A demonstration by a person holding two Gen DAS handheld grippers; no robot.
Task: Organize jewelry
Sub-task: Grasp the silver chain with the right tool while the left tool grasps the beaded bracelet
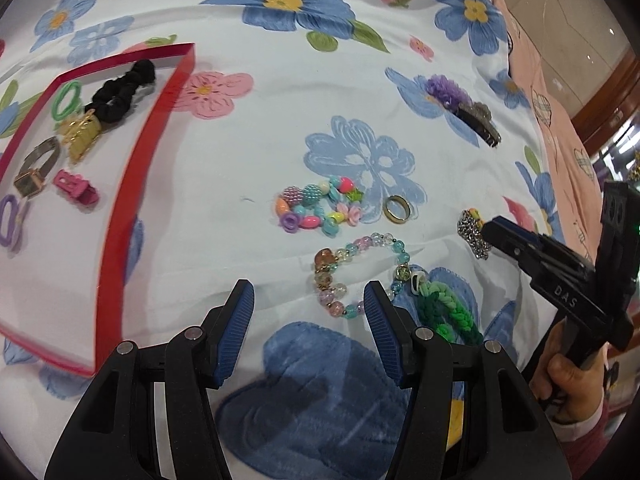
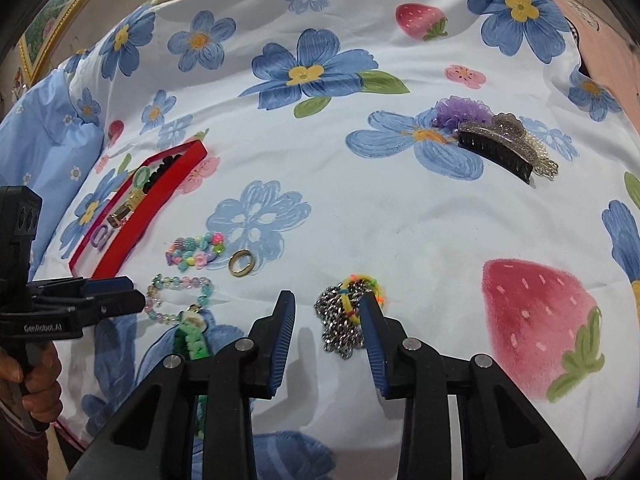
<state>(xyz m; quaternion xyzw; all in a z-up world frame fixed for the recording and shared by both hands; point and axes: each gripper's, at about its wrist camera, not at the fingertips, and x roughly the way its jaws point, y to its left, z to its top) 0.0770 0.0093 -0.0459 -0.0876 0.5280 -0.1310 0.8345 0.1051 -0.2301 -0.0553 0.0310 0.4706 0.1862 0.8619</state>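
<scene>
While both tongs stand spread wide and grip nothing, the right tongs [image 2: 327,312] hang low over the silver chain [image 2: 340,326], its heap lying between the two blue pads with the right pad's tip over its right edge; whether pad and chain touch I cannot tell; a small neon elastic band [image 2: 362,286] sits on the far side of the heap. The left tongs [image 1: 310,304] hover over the flowered bed cover [image 1: 260,128], their right pad just beside the clear bead bracelet [image 1: 352,272], which curls near to far in front of them; touching that bracelet's right end lies a green braided band [image 1: 448,312], partly behind the right pad. Farther out lie a cluster of pastel bead bracelets [image 1: 316,210] and, just right of it, a gold ring [image 1: 397,209]. Far right, well apart from the rest, a black glitter claw clip [image 2: 500,148] lies against a purple ruffled scrunchie [image 2: 460,110]. Far left stands the red tray [image 1: 120,216]; inside it are a black scrunchie [image 1: 120,92], a green hair tie [image 1: 66,98], a gold claw clip [image 1: 82,138], a square-faced watch [image 1: 34,168], a pink clip [image 1: 76,188] and a lilac hair tie [image 1: 10,220].
</scene>
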